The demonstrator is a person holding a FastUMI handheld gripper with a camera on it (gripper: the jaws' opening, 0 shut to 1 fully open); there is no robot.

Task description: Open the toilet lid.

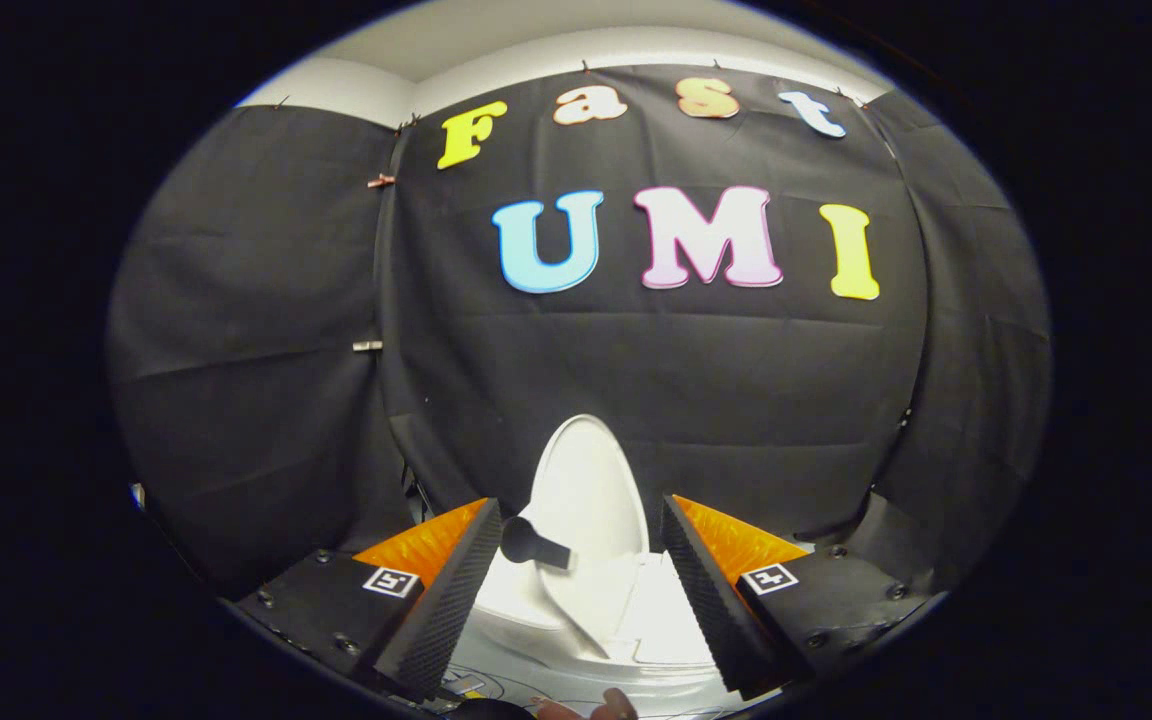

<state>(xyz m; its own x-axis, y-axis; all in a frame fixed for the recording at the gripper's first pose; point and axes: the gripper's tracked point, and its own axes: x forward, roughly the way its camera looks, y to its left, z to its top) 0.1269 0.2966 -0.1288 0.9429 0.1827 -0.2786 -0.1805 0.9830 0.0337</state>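
the gripper (576,590) is spread wide, holding nothing. the white toilet lid (586,500) stands raised just beyond its fingers, a black handle (534,545) on it. no legible label shows on the toilet (526,610).

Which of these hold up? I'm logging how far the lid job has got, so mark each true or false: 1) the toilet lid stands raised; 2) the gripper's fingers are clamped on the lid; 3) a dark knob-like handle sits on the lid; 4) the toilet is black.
1) True. The toilet lid stands raised, close to upright, against the booth's wall.
2) False. The gripper is open, fingers spread apart with the lid between and beyond them; neither finger presses on it.
3) True. A dark handle sticks out near the lid's lower part, close to the left finger.
4) False. The toilet is white.
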